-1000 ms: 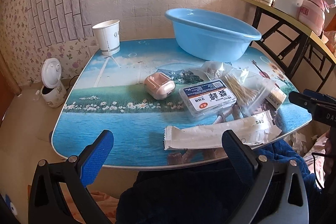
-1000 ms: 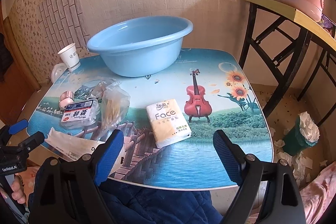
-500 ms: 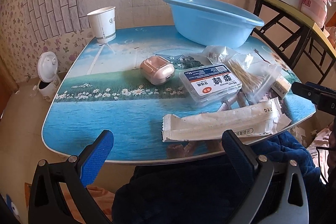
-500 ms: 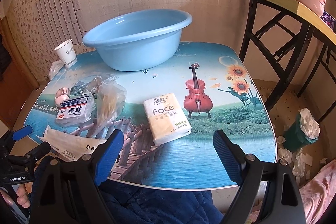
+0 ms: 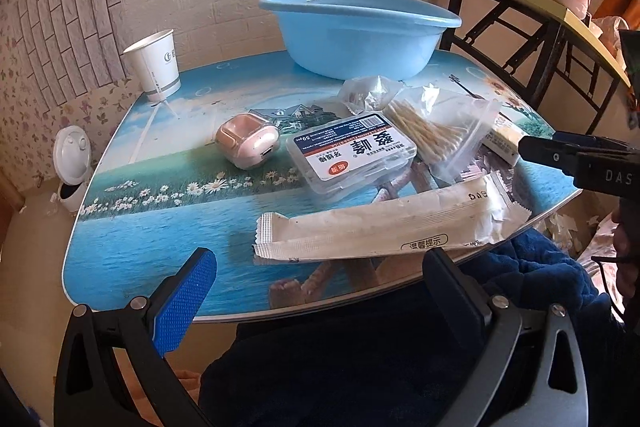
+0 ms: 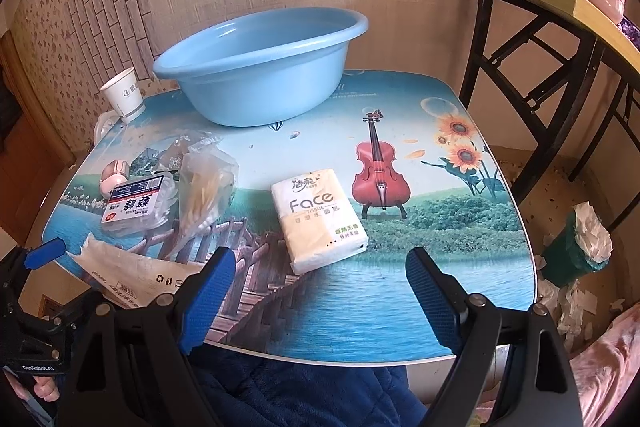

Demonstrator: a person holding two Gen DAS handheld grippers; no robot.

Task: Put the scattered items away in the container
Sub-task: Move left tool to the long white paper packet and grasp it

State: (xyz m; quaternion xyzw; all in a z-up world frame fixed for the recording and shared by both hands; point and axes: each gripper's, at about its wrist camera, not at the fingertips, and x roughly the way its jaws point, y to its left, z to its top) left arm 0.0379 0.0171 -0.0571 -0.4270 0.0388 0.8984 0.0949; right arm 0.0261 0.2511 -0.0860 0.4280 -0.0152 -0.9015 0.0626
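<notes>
The basin (image 6: pixel 256 83) is plain light blue. The tabletop (image 6: pixel 400 291) carries a printed scene of blue water, green trees, a red violin and orange sunflowers. The tissue pack (image 6: pixel 318 219) is pale yellow and white. The earbud case (image 5: pixel 247 140) is pink.

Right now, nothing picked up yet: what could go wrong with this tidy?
1. The long white sachet overhangs the table edge nearest the person; a clumsy nudge from the open left claw could push it off.
2. The cotton swab bag leans on the clear floss-pick box; lifting one may drag the other.
3. The tissue pack is soft; the open right claw may crush it.
</notes>
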